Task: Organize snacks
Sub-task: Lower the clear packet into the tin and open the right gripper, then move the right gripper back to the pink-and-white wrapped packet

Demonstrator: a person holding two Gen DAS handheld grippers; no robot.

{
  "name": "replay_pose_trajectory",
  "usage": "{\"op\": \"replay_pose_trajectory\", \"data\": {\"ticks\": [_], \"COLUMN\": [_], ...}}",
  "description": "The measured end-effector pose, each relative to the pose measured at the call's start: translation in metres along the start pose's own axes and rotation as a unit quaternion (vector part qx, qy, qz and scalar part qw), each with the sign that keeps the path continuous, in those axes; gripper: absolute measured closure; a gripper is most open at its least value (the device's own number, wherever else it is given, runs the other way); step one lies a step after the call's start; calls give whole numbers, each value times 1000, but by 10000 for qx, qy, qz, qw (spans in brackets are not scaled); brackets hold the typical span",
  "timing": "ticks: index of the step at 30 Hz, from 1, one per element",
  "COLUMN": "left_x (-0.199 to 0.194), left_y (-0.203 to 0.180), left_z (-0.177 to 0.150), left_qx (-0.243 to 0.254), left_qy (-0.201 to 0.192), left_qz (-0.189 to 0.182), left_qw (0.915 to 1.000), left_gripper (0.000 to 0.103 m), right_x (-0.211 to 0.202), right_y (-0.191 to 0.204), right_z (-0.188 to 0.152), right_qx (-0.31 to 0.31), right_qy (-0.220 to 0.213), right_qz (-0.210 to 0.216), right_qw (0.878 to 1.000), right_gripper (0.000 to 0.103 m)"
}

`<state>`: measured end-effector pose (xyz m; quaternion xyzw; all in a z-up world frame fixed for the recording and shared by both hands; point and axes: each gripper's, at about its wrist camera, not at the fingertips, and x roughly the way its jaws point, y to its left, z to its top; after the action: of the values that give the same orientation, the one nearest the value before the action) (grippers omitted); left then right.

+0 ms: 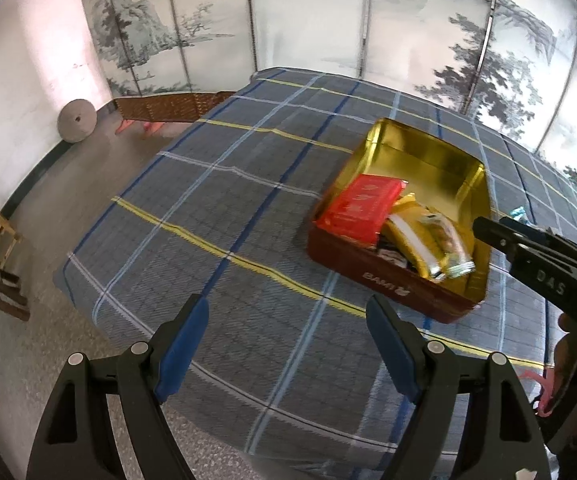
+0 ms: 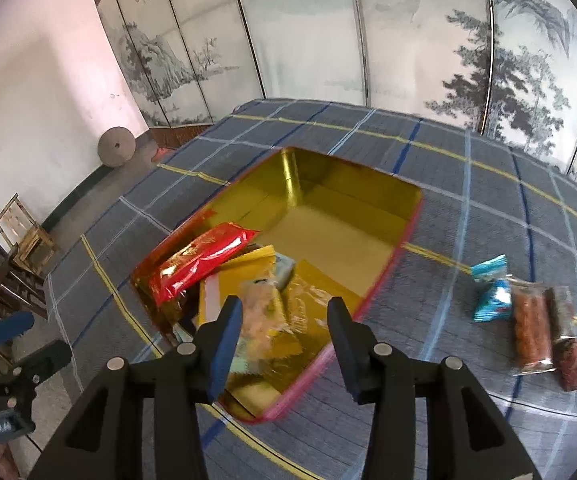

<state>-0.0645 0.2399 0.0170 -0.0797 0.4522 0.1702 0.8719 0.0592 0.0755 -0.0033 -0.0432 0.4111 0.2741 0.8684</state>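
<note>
Snacks fill the near end of a gold-lined tin (image 2: 344,216) that sits on a blue plaid tablecloth (image 1: 228,216); the tin's dark red outer wall reads "BAMI" in the left wrist view. Inside lie a red packet (image 2: 200,260), propped against the tin's left wall, and yellow packets (image 2: 248,276) beside it, with a clear-wrapped snack (image 2: 262,300) on top of them. The far half of the tin shows only its gold floor. Outside the tin, to its right on the cloth, lie two small blue wrapped sweets (image 2: 492,288) and, just beside them, two clear-wrapped brown bars (image 2: 548,332). The right gripper (image 2: 284,344) hangs over the tin's near end with its jaws apart and nothing between them. The left gripper (image 1: 288,344) hovers above the cloth to the left of the tin, jaws also wide apart and unloaded.
</note>
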Motion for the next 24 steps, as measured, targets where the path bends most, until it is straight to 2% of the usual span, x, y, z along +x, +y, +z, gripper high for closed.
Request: {"op": "replay_pose_trajectory", "data": {"ticks": [5,11,20,24], "left_x": [0,3,10,13], "left_y": [-21,-52,-100,-126], "left_z": [2,3,0,-1], "left_qx": [170,466,854,1077], "left_qy": [-47,-11,119,197], "left_qz": [-136,-298,-481,-554], "left_qw": [9998,9985,9951,9924], "left_gripper": [25,25,25,25], "right_x": [-23,-51,-76,-71], "right_y": [-28,-91,-199,-225], "right_z": [-14,-36,-67,-76], "right_qx": [-52,238,671,658], "right_qy": [-144,-246,-137,4], "right_qz": [-248,-689,-1444,-1482], "right_qw": [9996,9970,9871,9868], "right_gripper": [58,58,58,58]}}
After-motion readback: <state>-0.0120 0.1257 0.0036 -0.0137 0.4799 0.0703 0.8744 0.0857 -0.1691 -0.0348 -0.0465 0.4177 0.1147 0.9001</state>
